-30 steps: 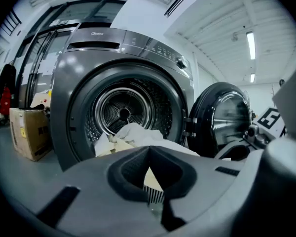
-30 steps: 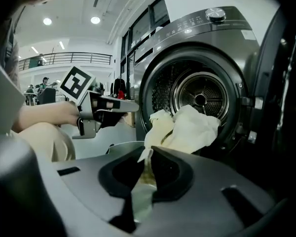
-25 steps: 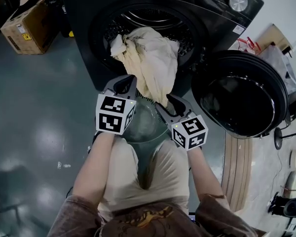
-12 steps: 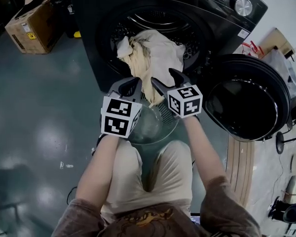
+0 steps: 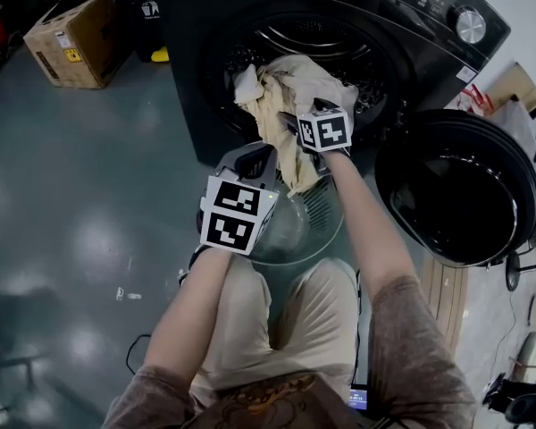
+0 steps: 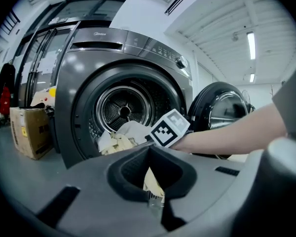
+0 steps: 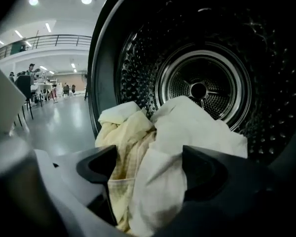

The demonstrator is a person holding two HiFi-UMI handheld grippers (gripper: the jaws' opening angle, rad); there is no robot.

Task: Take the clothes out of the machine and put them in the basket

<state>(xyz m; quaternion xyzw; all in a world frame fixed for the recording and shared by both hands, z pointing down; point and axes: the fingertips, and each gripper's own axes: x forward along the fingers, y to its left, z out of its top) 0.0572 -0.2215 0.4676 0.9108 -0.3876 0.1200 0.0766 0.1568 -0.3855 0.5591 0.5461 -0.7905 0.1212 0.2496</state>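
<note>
Looking down from my head, I had the machine (image 5: 402,7) in front of me with its round door (image 5: 460,190) swung open to my right. The clothes (image 5: 295,83), a cream and white bundle, spilled out of the drum's mouth and hung down over its lip. My right claw (image 5: 290,119) was at that bundle, right at the opening. My left claw (image 5: 255,157) sat lower, touching the hanging end. The basket (image 5: 326,213) stood on the grey floor (image 5: 89,195) just below both claws, against the front of the machine. A cardboard box (image 5: 71,38) stood well off to my left.

From my left claw (image 6: 150,149), the jaws were drawn together, with a strip of the clothes (image 6: 121,139) pinched in the narrow slit between them (only a sliver showed there). Beyond them I saw the drum (image 6: 123,110), the marker cube (image 6: 168,128) of my other claw at the bundle, and the door (image 6: 219,115).

From my right claw (image 7: 148,167), the jaws stood wide apart with the clothes (image 7: 187,127) lying between them, unpinched. The perforated drum (image 7: 202,90) filled the view behind.
</note>
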